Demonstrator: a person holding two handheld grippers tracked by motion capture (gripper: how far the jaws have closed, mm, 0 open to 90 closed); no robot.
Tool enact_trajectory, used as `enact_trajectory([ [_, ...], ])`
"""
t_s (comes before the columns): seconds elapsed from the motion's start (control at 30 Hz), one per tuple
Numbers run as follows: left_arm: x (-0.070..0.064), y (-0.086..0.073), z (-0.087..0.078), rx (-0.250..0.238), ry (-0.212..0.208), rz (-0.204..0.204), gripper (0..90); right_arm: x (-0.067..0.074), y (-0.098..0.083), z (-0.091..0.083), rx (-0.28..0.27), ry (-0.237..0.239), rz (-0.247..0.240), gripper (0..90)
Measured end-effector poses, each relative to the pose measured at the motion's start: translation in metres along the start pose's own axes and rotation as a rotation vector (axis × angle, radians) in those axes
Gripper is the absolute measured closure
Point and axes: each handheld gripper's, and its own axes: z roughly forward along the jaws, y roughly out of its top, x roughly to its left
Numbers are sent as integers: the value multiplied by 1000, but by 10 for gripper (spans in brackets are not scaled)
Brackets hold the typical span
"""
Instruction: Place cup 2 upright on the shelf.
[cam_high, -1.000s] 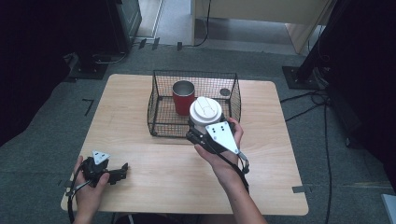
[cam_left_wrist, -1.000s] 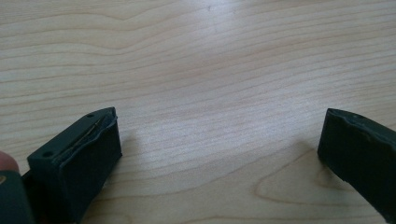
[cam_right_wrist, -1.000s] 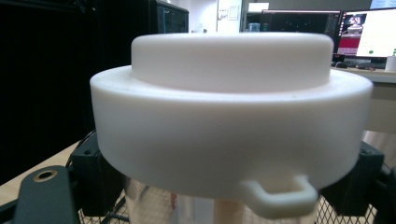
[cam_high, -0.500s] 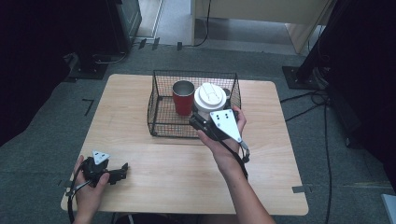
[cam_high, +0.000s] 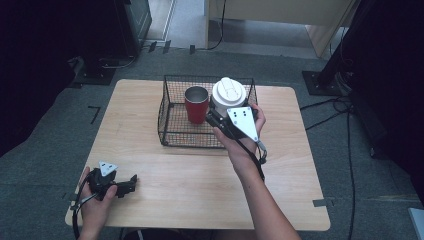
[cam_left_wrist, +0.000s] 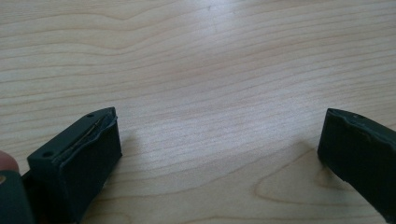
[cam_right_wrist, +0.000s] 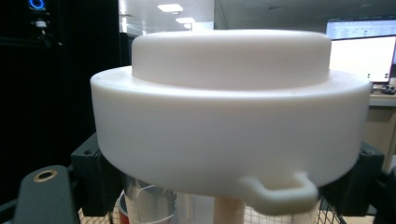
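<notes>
— Two cups are up at the wire basket (cam_high: 170, 117). Which one is the person holding?

— It's the white lidded cup (cam_high: 228, 95); the right gripper (cam_high: 220, 119) is clamping it from both sides just below the lid. In the right gripper view the white lid (cam_right_wrist: 229, 112) is looming close, with a small tab sticking out at its lower edge toward the camera.

— Is it standing straight?

— Its long axis is running up and down, lid on top, perhaps leaning slightly. It's hanging over the right part of the basket, just beside the red cup (cam_high: 196, 104), which is standing upright inside with its mouth open to the ceiling.

— And how is the arm lying?

— The right forearm is reaching up from the near edge across the wooden table (cam_high: 280, 175), the hand wrapping the gripper's body, the grey three-cornered plate facing up.

— What's the other hand doing?

— The left gripper (cam_high: 131, 181) is resting low at the table's near left corner, well apart from the basket, jaws gaping wide over bare wood, nothing between them.
</notes>
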Motion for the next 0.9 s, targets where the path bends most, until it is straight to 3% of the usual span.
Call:
enact_trajectory([
  [0.33, 0, 1, 0, 1, 2, -3, 0, -2, -12, 28, 6, -34, 2, 157],
  [0.4, 0, 1, 0, 1, 2, -3, 0, -2, -14, 30, 5, -40, -9, 156],
  [0.47, 0, 1, 0, 1, 2, -3, 0, -3, -20, 38, -6, -53, -59, 156],
  [0.8, 0, 1, 0, 2, 2, -3, 0, -3, -33, 58, 24, -51, -60, 156],
  [0.9, 0, 1, 0, 2, 2, -3, 0, -4, -38, 66, 36, -78, -69, 156],
])
